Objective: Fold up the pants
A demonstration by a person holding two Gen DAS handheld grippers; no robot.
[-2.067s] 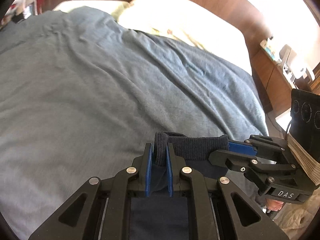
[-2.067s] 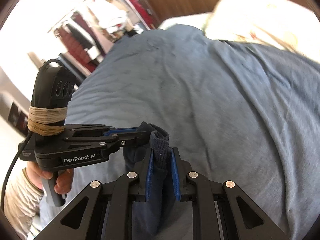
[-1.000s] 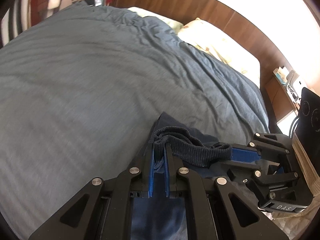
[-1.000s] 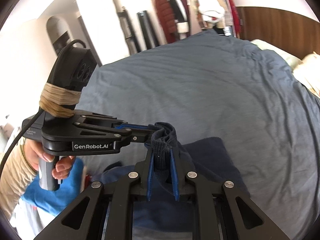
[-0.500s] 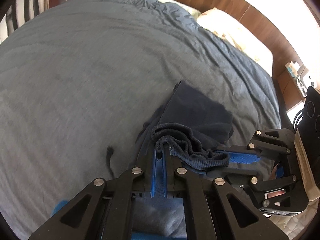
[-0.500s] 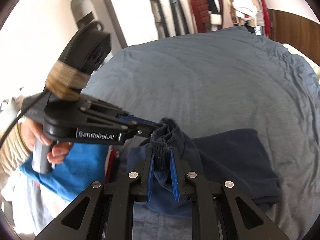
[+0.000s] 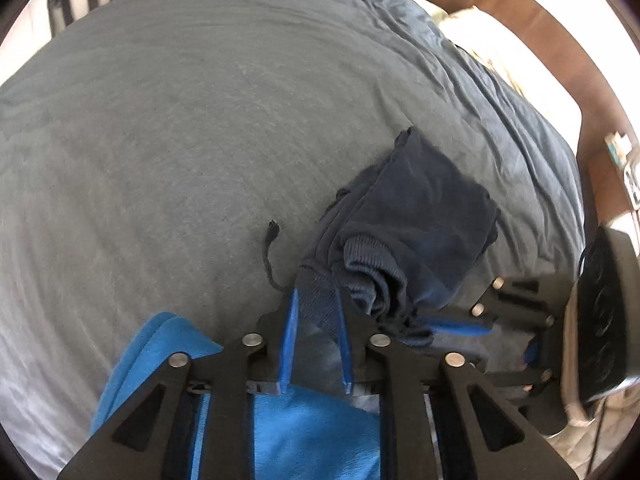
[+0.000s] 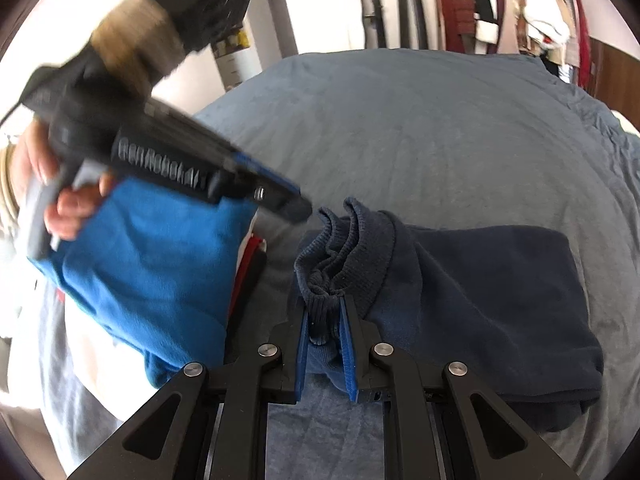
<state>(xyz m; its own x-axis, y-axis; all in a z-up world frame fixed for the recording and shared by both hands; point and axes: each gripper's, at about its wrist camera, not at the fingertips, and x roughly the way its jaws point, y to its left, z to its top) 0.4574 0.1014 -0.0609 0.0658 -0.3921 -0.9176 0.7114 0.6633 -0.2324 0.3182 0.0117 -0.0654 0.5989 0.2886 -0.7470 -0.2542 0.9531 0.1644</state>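
Note:
The dark navy pants [image 7: 424, 216] lie folded on the grey-blue bed cover [image 7: 168, 128], ribbed waistband [image 8: 344, 248] bunched at the near end, drawstring [image 7: 269, 256] trailing left. My left gripper [image 7: 316, 300] has its jaws parted with waistband cloth loose between them. In the right wrist view the left gripper [image 8: 296, 206] is blurred, beside the waistband. My right gripper [image 8: 323, 312] has its blue pads [image 8: 347, 344] slightly apart around the ribbed waistband, which still stands between them. The pants body [image 8: 500, 304] spreads to the right.
A bright blue folded garment [image 8: 152, 264] lies left of the pants, near the bed's edge; it also shows under my left gripper [image 7: 312, 436]. A wooden headboard [image 7: 532, 40] and pillow are far right. A clothes rack [image 8: 520, 8] stands beyond the bed.
Both grippers lowered the waistband onto the folded pants on the bed. The left jaws opened from shut; the right jaws loosened. The left gripper is moving away, blurred.

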